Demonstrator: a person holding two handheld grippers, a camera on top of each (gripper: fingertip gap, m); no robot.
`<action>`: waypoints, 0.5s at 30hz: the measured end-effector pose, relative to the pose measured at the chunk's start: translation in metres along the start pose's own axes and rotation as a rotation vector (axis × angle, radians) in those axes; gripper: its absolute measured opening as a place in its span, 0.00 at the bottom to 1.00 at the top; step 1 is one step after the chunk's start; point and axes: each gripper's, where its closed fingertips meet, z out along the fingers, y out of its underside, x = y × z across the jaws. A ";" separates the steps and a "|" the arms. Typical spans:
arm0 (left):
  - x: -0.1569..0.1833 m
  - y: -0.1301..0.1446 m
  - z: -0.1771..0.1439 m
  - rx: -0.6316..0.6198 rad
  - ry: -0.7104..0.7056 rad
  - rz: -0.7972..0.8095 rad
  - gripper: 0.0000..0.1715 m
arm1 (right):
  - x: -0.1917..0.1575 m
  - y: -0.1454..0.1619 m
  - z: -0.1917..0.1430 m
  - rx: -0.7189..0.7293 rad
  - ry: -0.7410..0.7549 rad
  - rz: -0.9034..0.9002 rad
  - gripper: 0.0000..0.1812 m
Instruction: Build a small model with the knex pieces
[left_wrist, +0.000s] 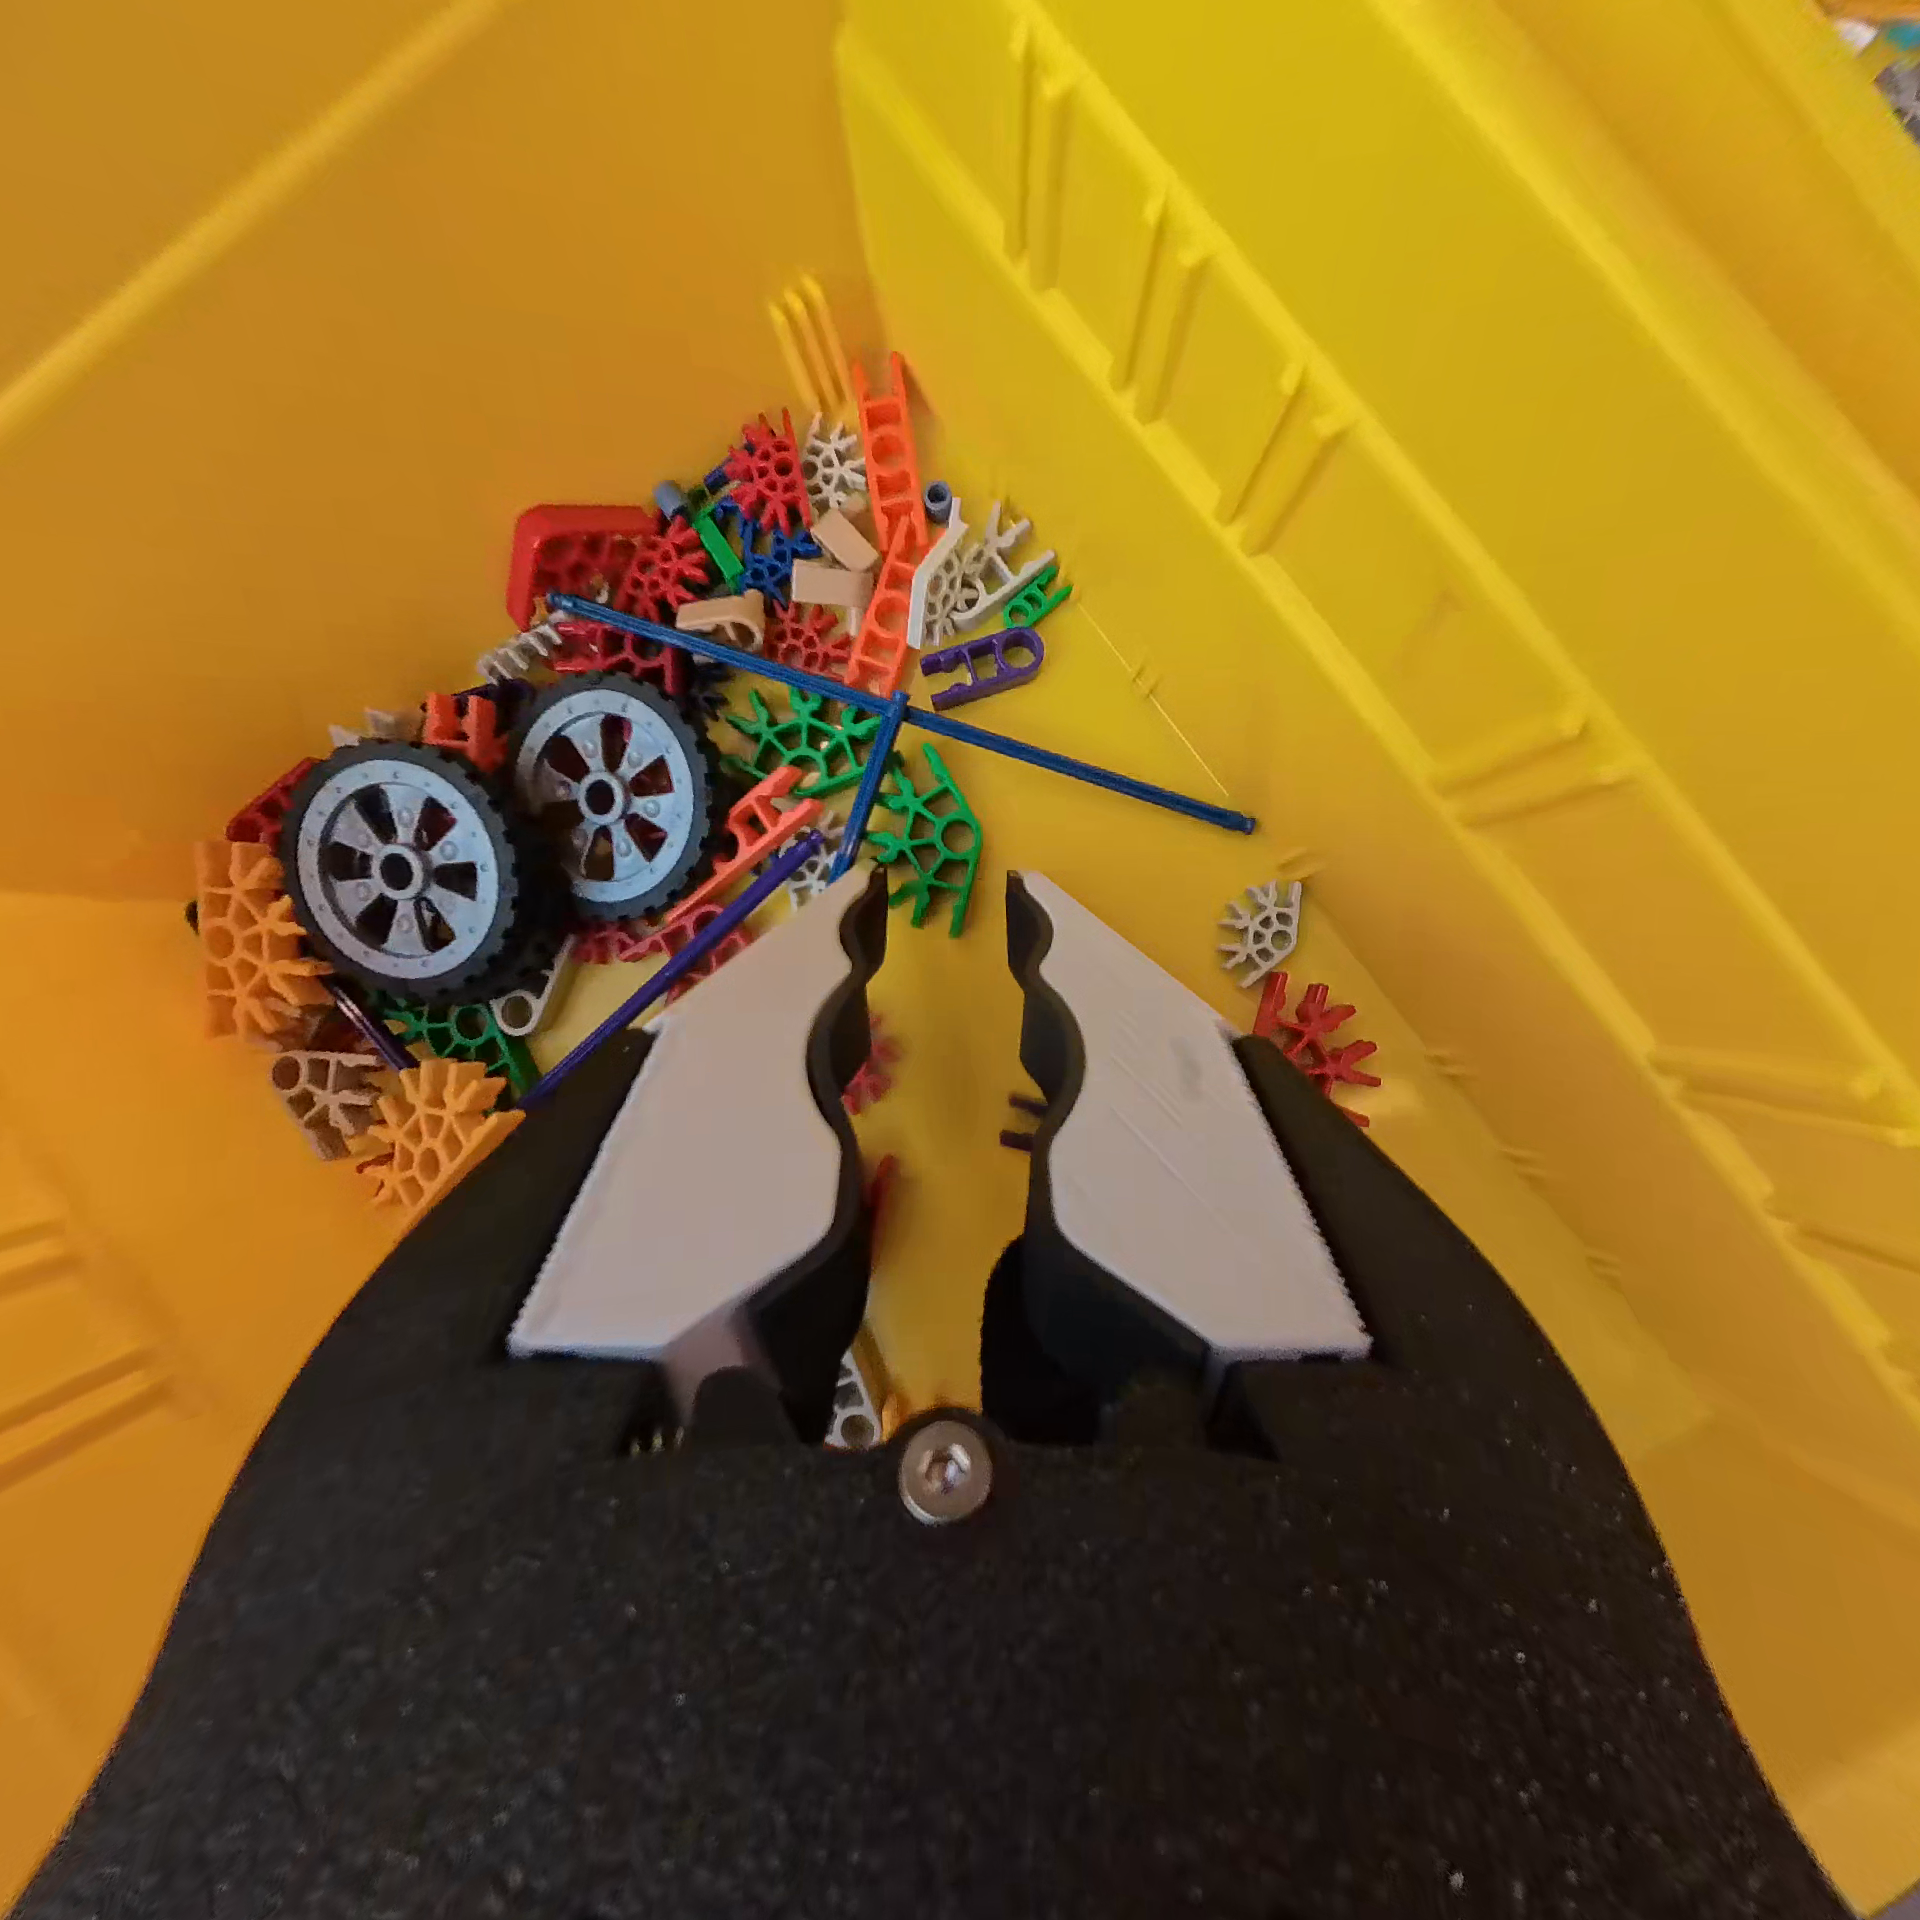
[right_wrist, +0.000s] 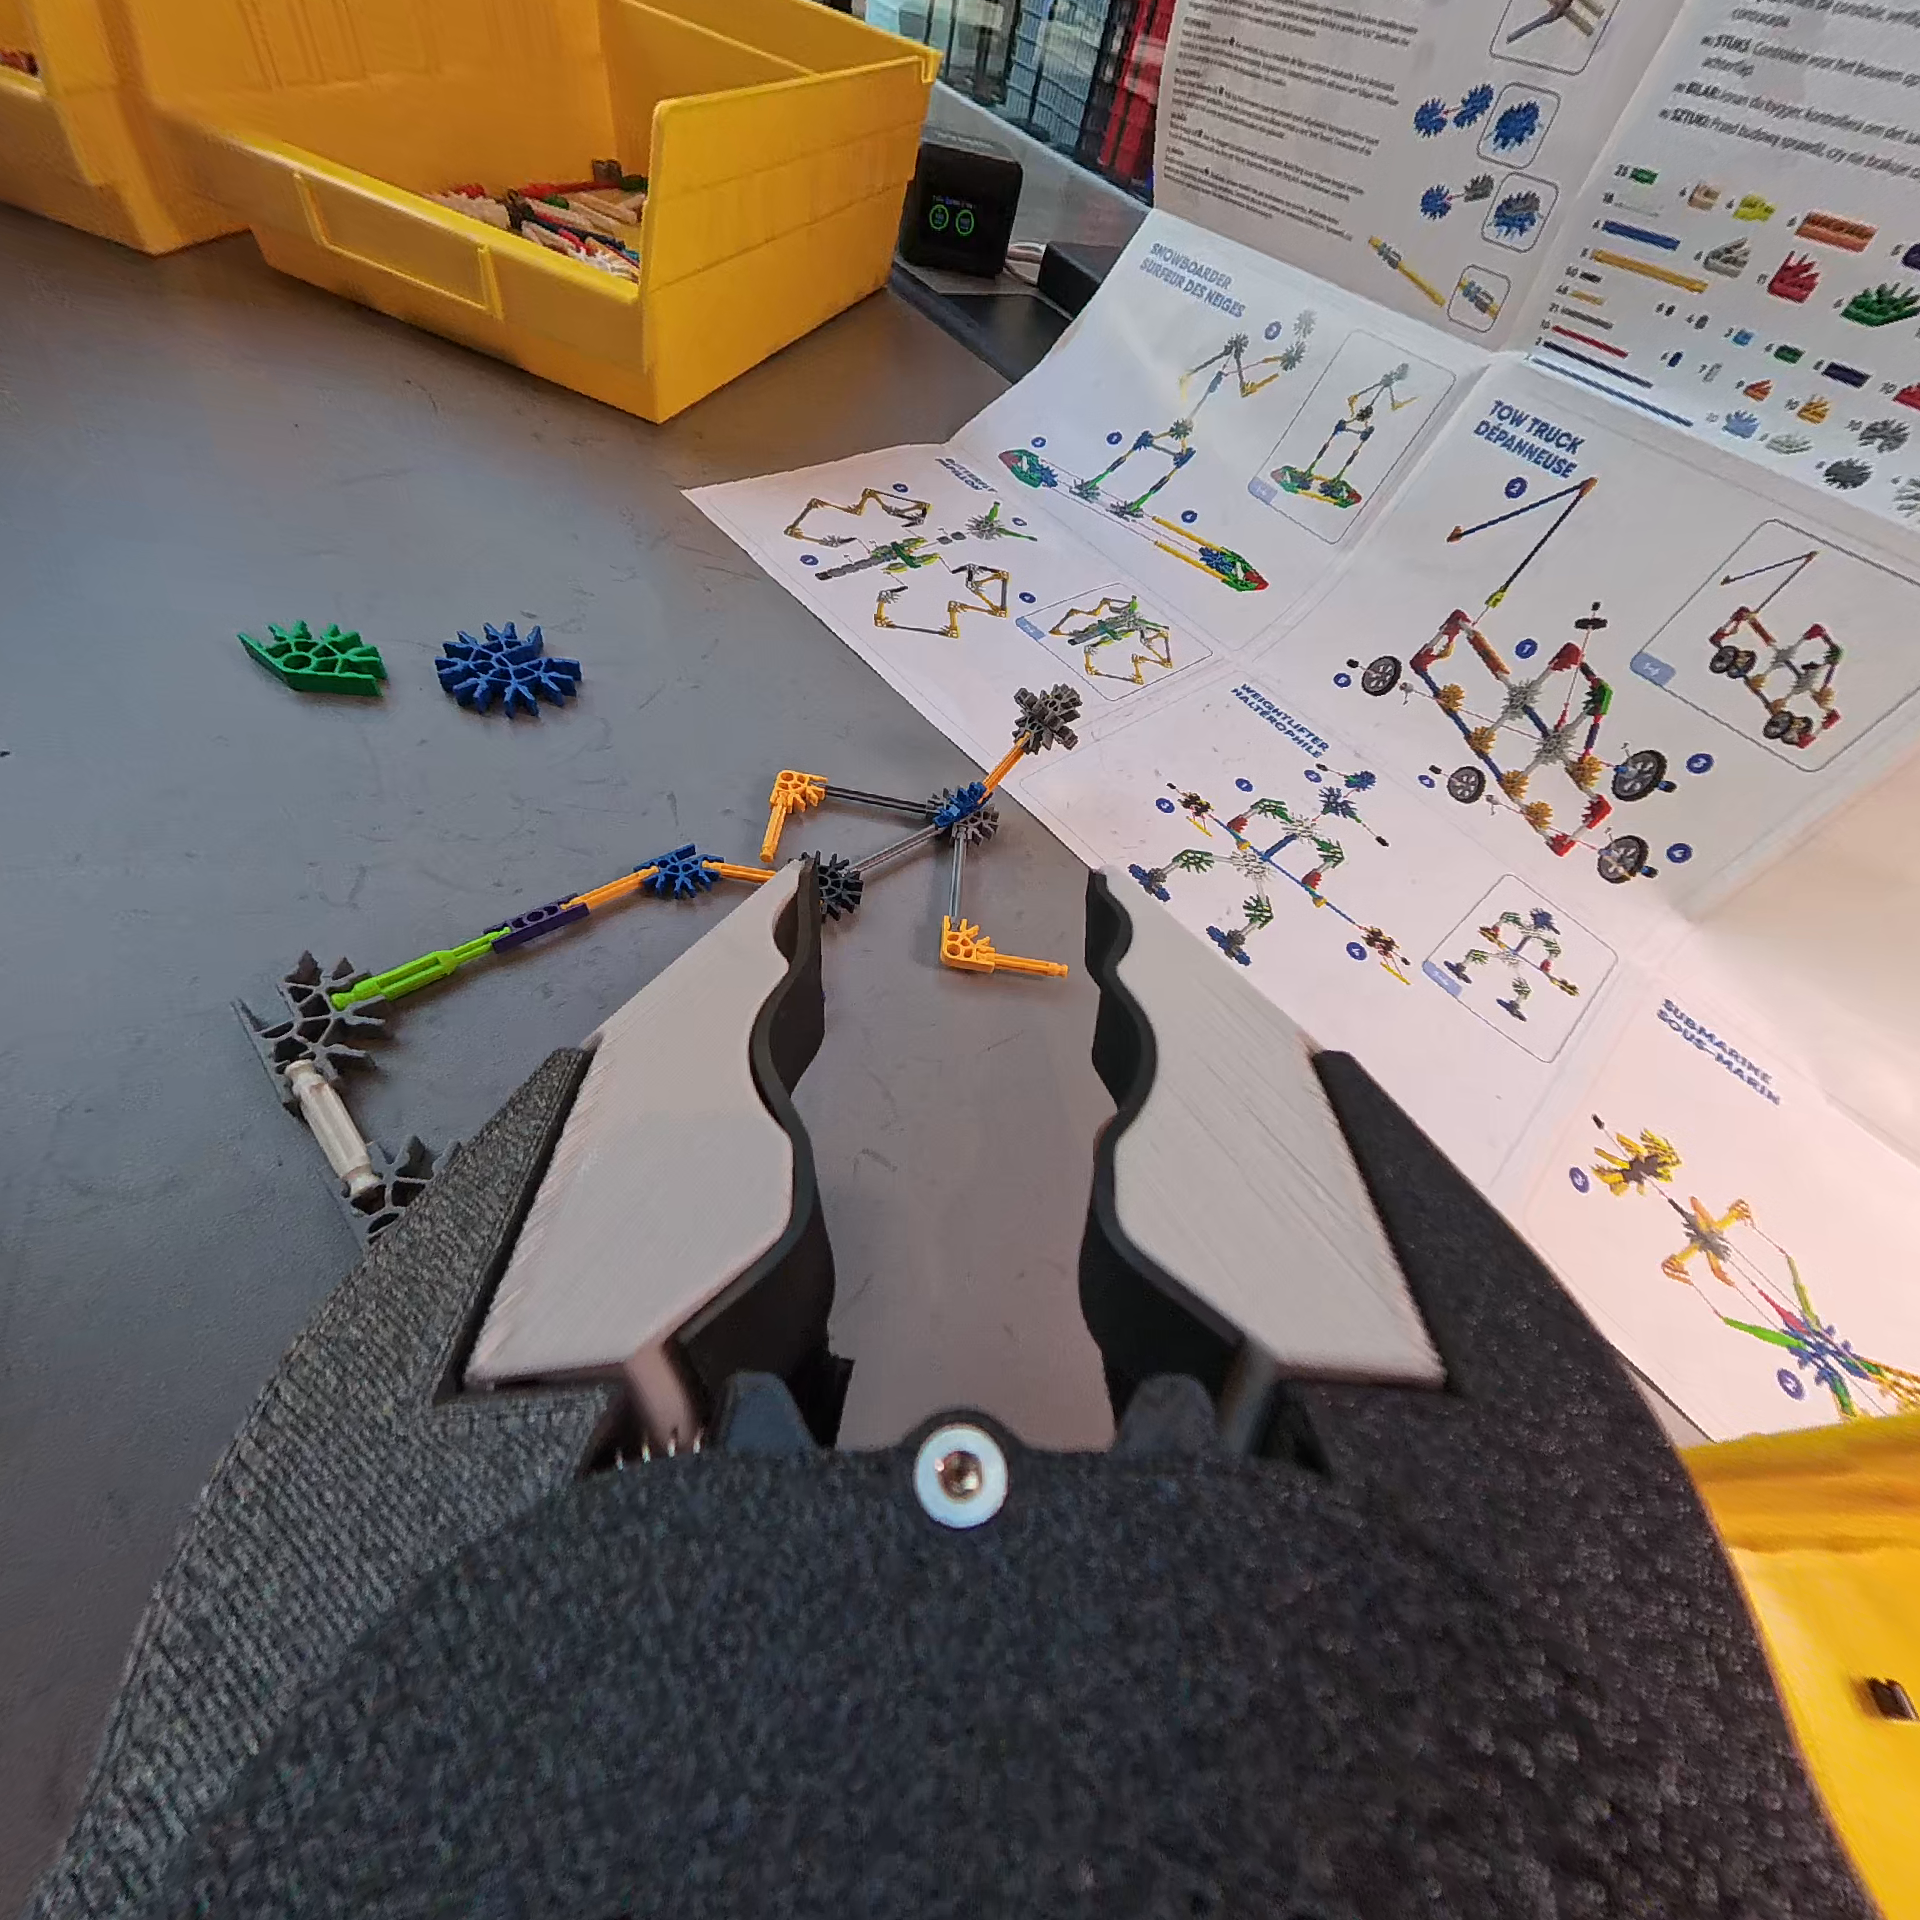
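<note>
Inside the yellow bin (left_wrist: 416, 312), your left gripper (left_wrist: 943, 894) points down at a heap of small construction-toy parts; its jaws stand apart and hold nothing. The two grey-hubbed wheels (left_wrist: 405, 868) lie well to the left of the tips. The long blue rod (left_wrist: 904, 712) lies crosswise ahead of the tips, its long axis running from upper left to lower right. The green fan-shaped connector (left_wrist: 930, 831) sits just ahead of the gap between the tips and is the nearest piece to them.

Over the grey table (right_wrist: 260, 468), your right gripper (right_wrist: 945, 894) is also spread wide and empty. The folded instruction sheet (right_wrist: 1351, 623) lies to its right. The partly built rod-and-connector figure (right_wrist: 935, 821) lies just ahead of the tips, its chain of parts trailing away to the left. The orange connector (right_wrist: 977, 948) of that figure lies between the two fingers.
</note>
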 end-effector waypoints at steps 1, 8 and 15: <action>0.000 -0.001 0.001 0.004 -0.005 -0.006 0.13 | 0.000 0.000 0.000 0.001 0.000 0.000 0.27; 0.000 0.000 0.004 -0.037 -0.095 0.120 0.09 | -0.001 -0.001 -0.001 0.007 -0.004 -0.003 0.27; 0.010 0.009 -0.007 -0.137 -0.055 0.202 0.09 | -0.003 -0.002 -0.002 0.013 -0.003 -0.018 0.27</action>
